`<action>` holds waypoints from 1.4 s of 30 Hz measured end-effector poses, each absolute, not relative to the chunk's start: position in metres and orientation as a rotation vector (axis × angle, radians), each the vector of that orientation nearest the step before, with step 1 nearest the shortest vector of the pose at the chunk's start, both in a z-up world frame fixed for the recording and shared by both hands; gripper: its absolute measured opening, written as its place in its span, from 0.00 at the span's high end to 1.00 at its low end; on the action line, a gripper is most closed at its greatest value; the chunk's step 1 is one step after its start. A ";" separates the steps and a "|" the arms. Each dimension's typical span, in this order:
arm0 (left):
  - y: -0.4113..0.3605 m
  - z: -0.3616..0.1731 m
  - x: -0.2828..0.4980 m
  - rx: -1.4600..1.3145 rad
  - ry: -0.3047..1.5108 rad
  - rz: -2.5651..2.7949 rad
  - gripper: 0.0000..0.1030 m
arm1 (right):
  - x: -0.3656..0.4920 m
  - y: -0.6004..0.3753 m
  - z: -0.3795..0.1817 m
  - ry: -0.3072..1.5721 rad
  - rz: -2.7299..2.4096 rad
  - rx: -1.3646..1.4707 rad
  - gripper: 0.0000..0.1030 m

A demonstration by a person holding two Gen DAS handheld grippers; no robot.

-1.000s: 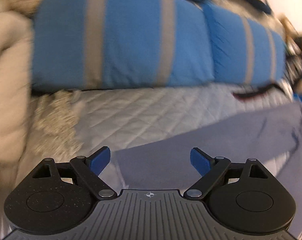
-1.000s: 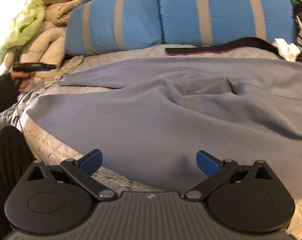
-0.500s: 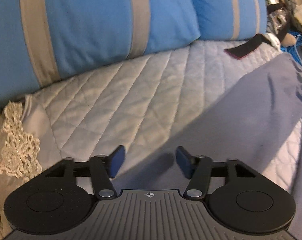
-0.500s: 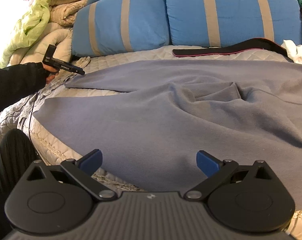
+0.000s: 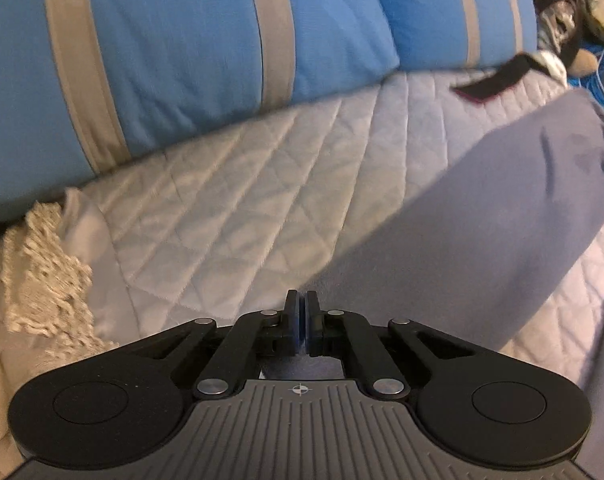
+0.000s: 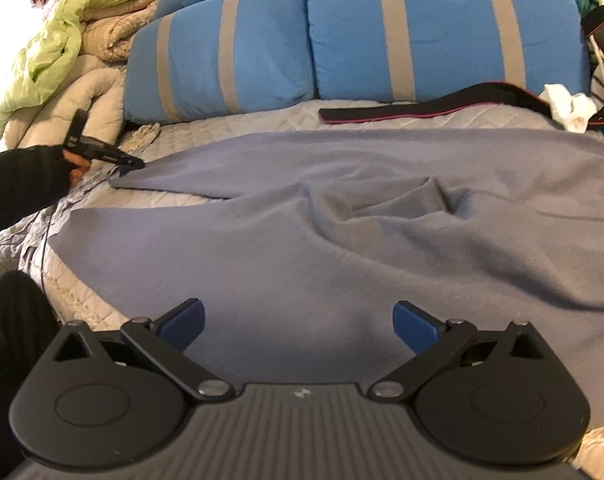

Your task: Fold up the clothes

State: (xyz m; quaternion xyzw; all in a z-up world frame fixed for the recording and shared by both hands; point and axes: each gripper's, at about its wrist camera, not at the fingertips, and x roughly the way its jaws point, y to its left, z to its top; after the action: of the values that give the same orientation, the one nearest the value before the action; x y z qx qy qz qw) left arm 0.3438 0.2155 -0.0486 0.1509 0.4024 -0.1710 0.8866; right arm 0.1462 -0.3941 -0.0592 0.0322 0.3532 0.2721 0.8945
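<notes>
We see the garment (image 6: 342,240) spread on the quilt (image 5: 230,208), pillows (image 6: 382,40) behind it. Strap (image 6: 422,108) lies between them; blankets (image 6: 62,60) sit left.

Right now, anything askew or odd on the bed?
Yes. The grey garment lies spread on the quilted bedspread but is bunched into a raised fold at its middle. The left tongs are shut on its far corner; the right tongs are open over the near edge. Nothing looks damaged.
</notes>
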 end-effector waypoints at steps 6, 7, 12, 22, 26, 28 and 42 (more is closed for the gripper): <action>0.206 -0.017 0.319 0.344 0.740 -0.326 0.98 | 0.165 -0.412 -0.031 0.702 0.518 -0.023 0.00; 0.204 -0.014 0.316 0.351 0.732 -0.320 0.98 | 0.171 -0.416 -0.027 0.704 0.511 -0.039 0.00; 0.192 -0.008 0.305 0.360 0.716 -0.275 0.98 | 0.210 -0.451 -0.017 0.712 0.443 -0.148 0.00; 0.175 -0.007 0.293 0.352 0.709 -0.213 0.98 | 0.303 -0.534 -0.027 0.700 0.281 -0.205 0.01; 0.174 -0.007 0.290 0.315 0.716 -0.204 0.98 | 0.344 -0.548 -0.036 0.679 0.236 -0.210 0.04; 0.175 -0.009 0.291 0.290 0.722 -0.206 0.98 | 0.364 -0.552 -0.040 0.669 0.210 -0.227 0.04; 0.183 -0.025 0.298 0.251 0.748 -0.188 0.98 | 0.467 -0.563 -0.078 0.702 0.239 -0.369 0.18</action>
State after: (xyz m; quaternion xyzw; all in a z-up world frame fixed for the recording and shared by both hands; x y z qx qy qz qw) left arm 0.2975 0.1832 -0.0253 0.1221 0.3637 -0.0916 0.9189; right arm 0.4672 -0.5634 -0.0777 -0.1791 0.3412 0.1159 0.9155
